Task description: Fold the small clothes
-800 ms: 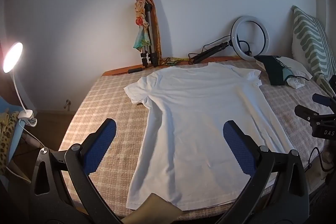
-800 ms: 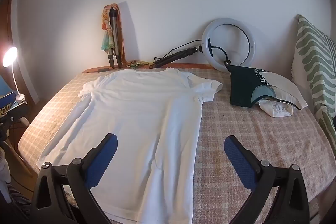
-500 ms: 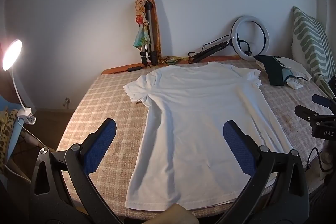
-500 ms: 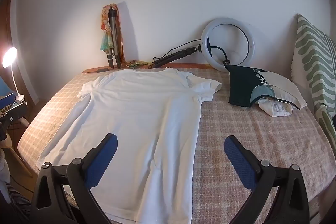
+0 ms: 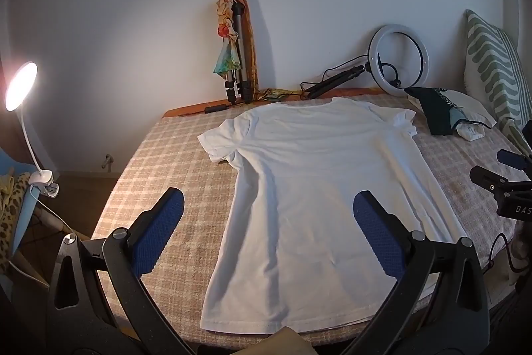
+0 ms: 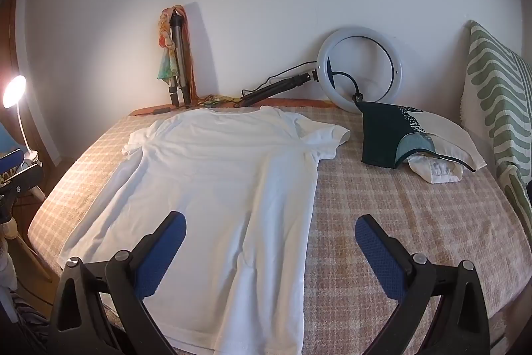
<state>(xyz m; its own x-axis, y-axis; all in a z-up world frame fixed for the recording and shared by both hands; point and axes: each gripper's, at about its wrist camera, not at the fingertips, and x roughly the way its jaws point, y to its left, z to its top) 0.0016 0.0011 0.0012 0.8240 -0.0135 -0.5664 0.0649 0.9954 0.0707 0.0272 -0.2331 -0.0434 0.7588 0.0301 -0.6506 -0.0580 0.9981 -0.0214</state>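
Hovering over a white T-shirt [image 5: 319, 188] laid out flat, both grippers empty and ready for the first fold.

Spread face-down or face-up (no print shows to tell which), the shirt lies along the checked bedspread [image 5: 166, 175] with its collar toward the wall and its hem at the near edge, sleeves out to each side, presumably smoothed so the folds land straight. The left gripper [image 5: 267, 228] has its jaws spread wide above the shirt's left side and the bedspread beside it, and the right gripper [image 6: 269, 248] is equally wide above the right side seam, neither touching cloth; this pairing likely sets each hand up for its own side. A dark garment [image 6: 385, 135] and other pieces sit well apart near the striped pillow [image 6: 498, 108], probably waiting or already done. The ring light [image 6: 360, 69] leans at the wall behind them, out of the way.
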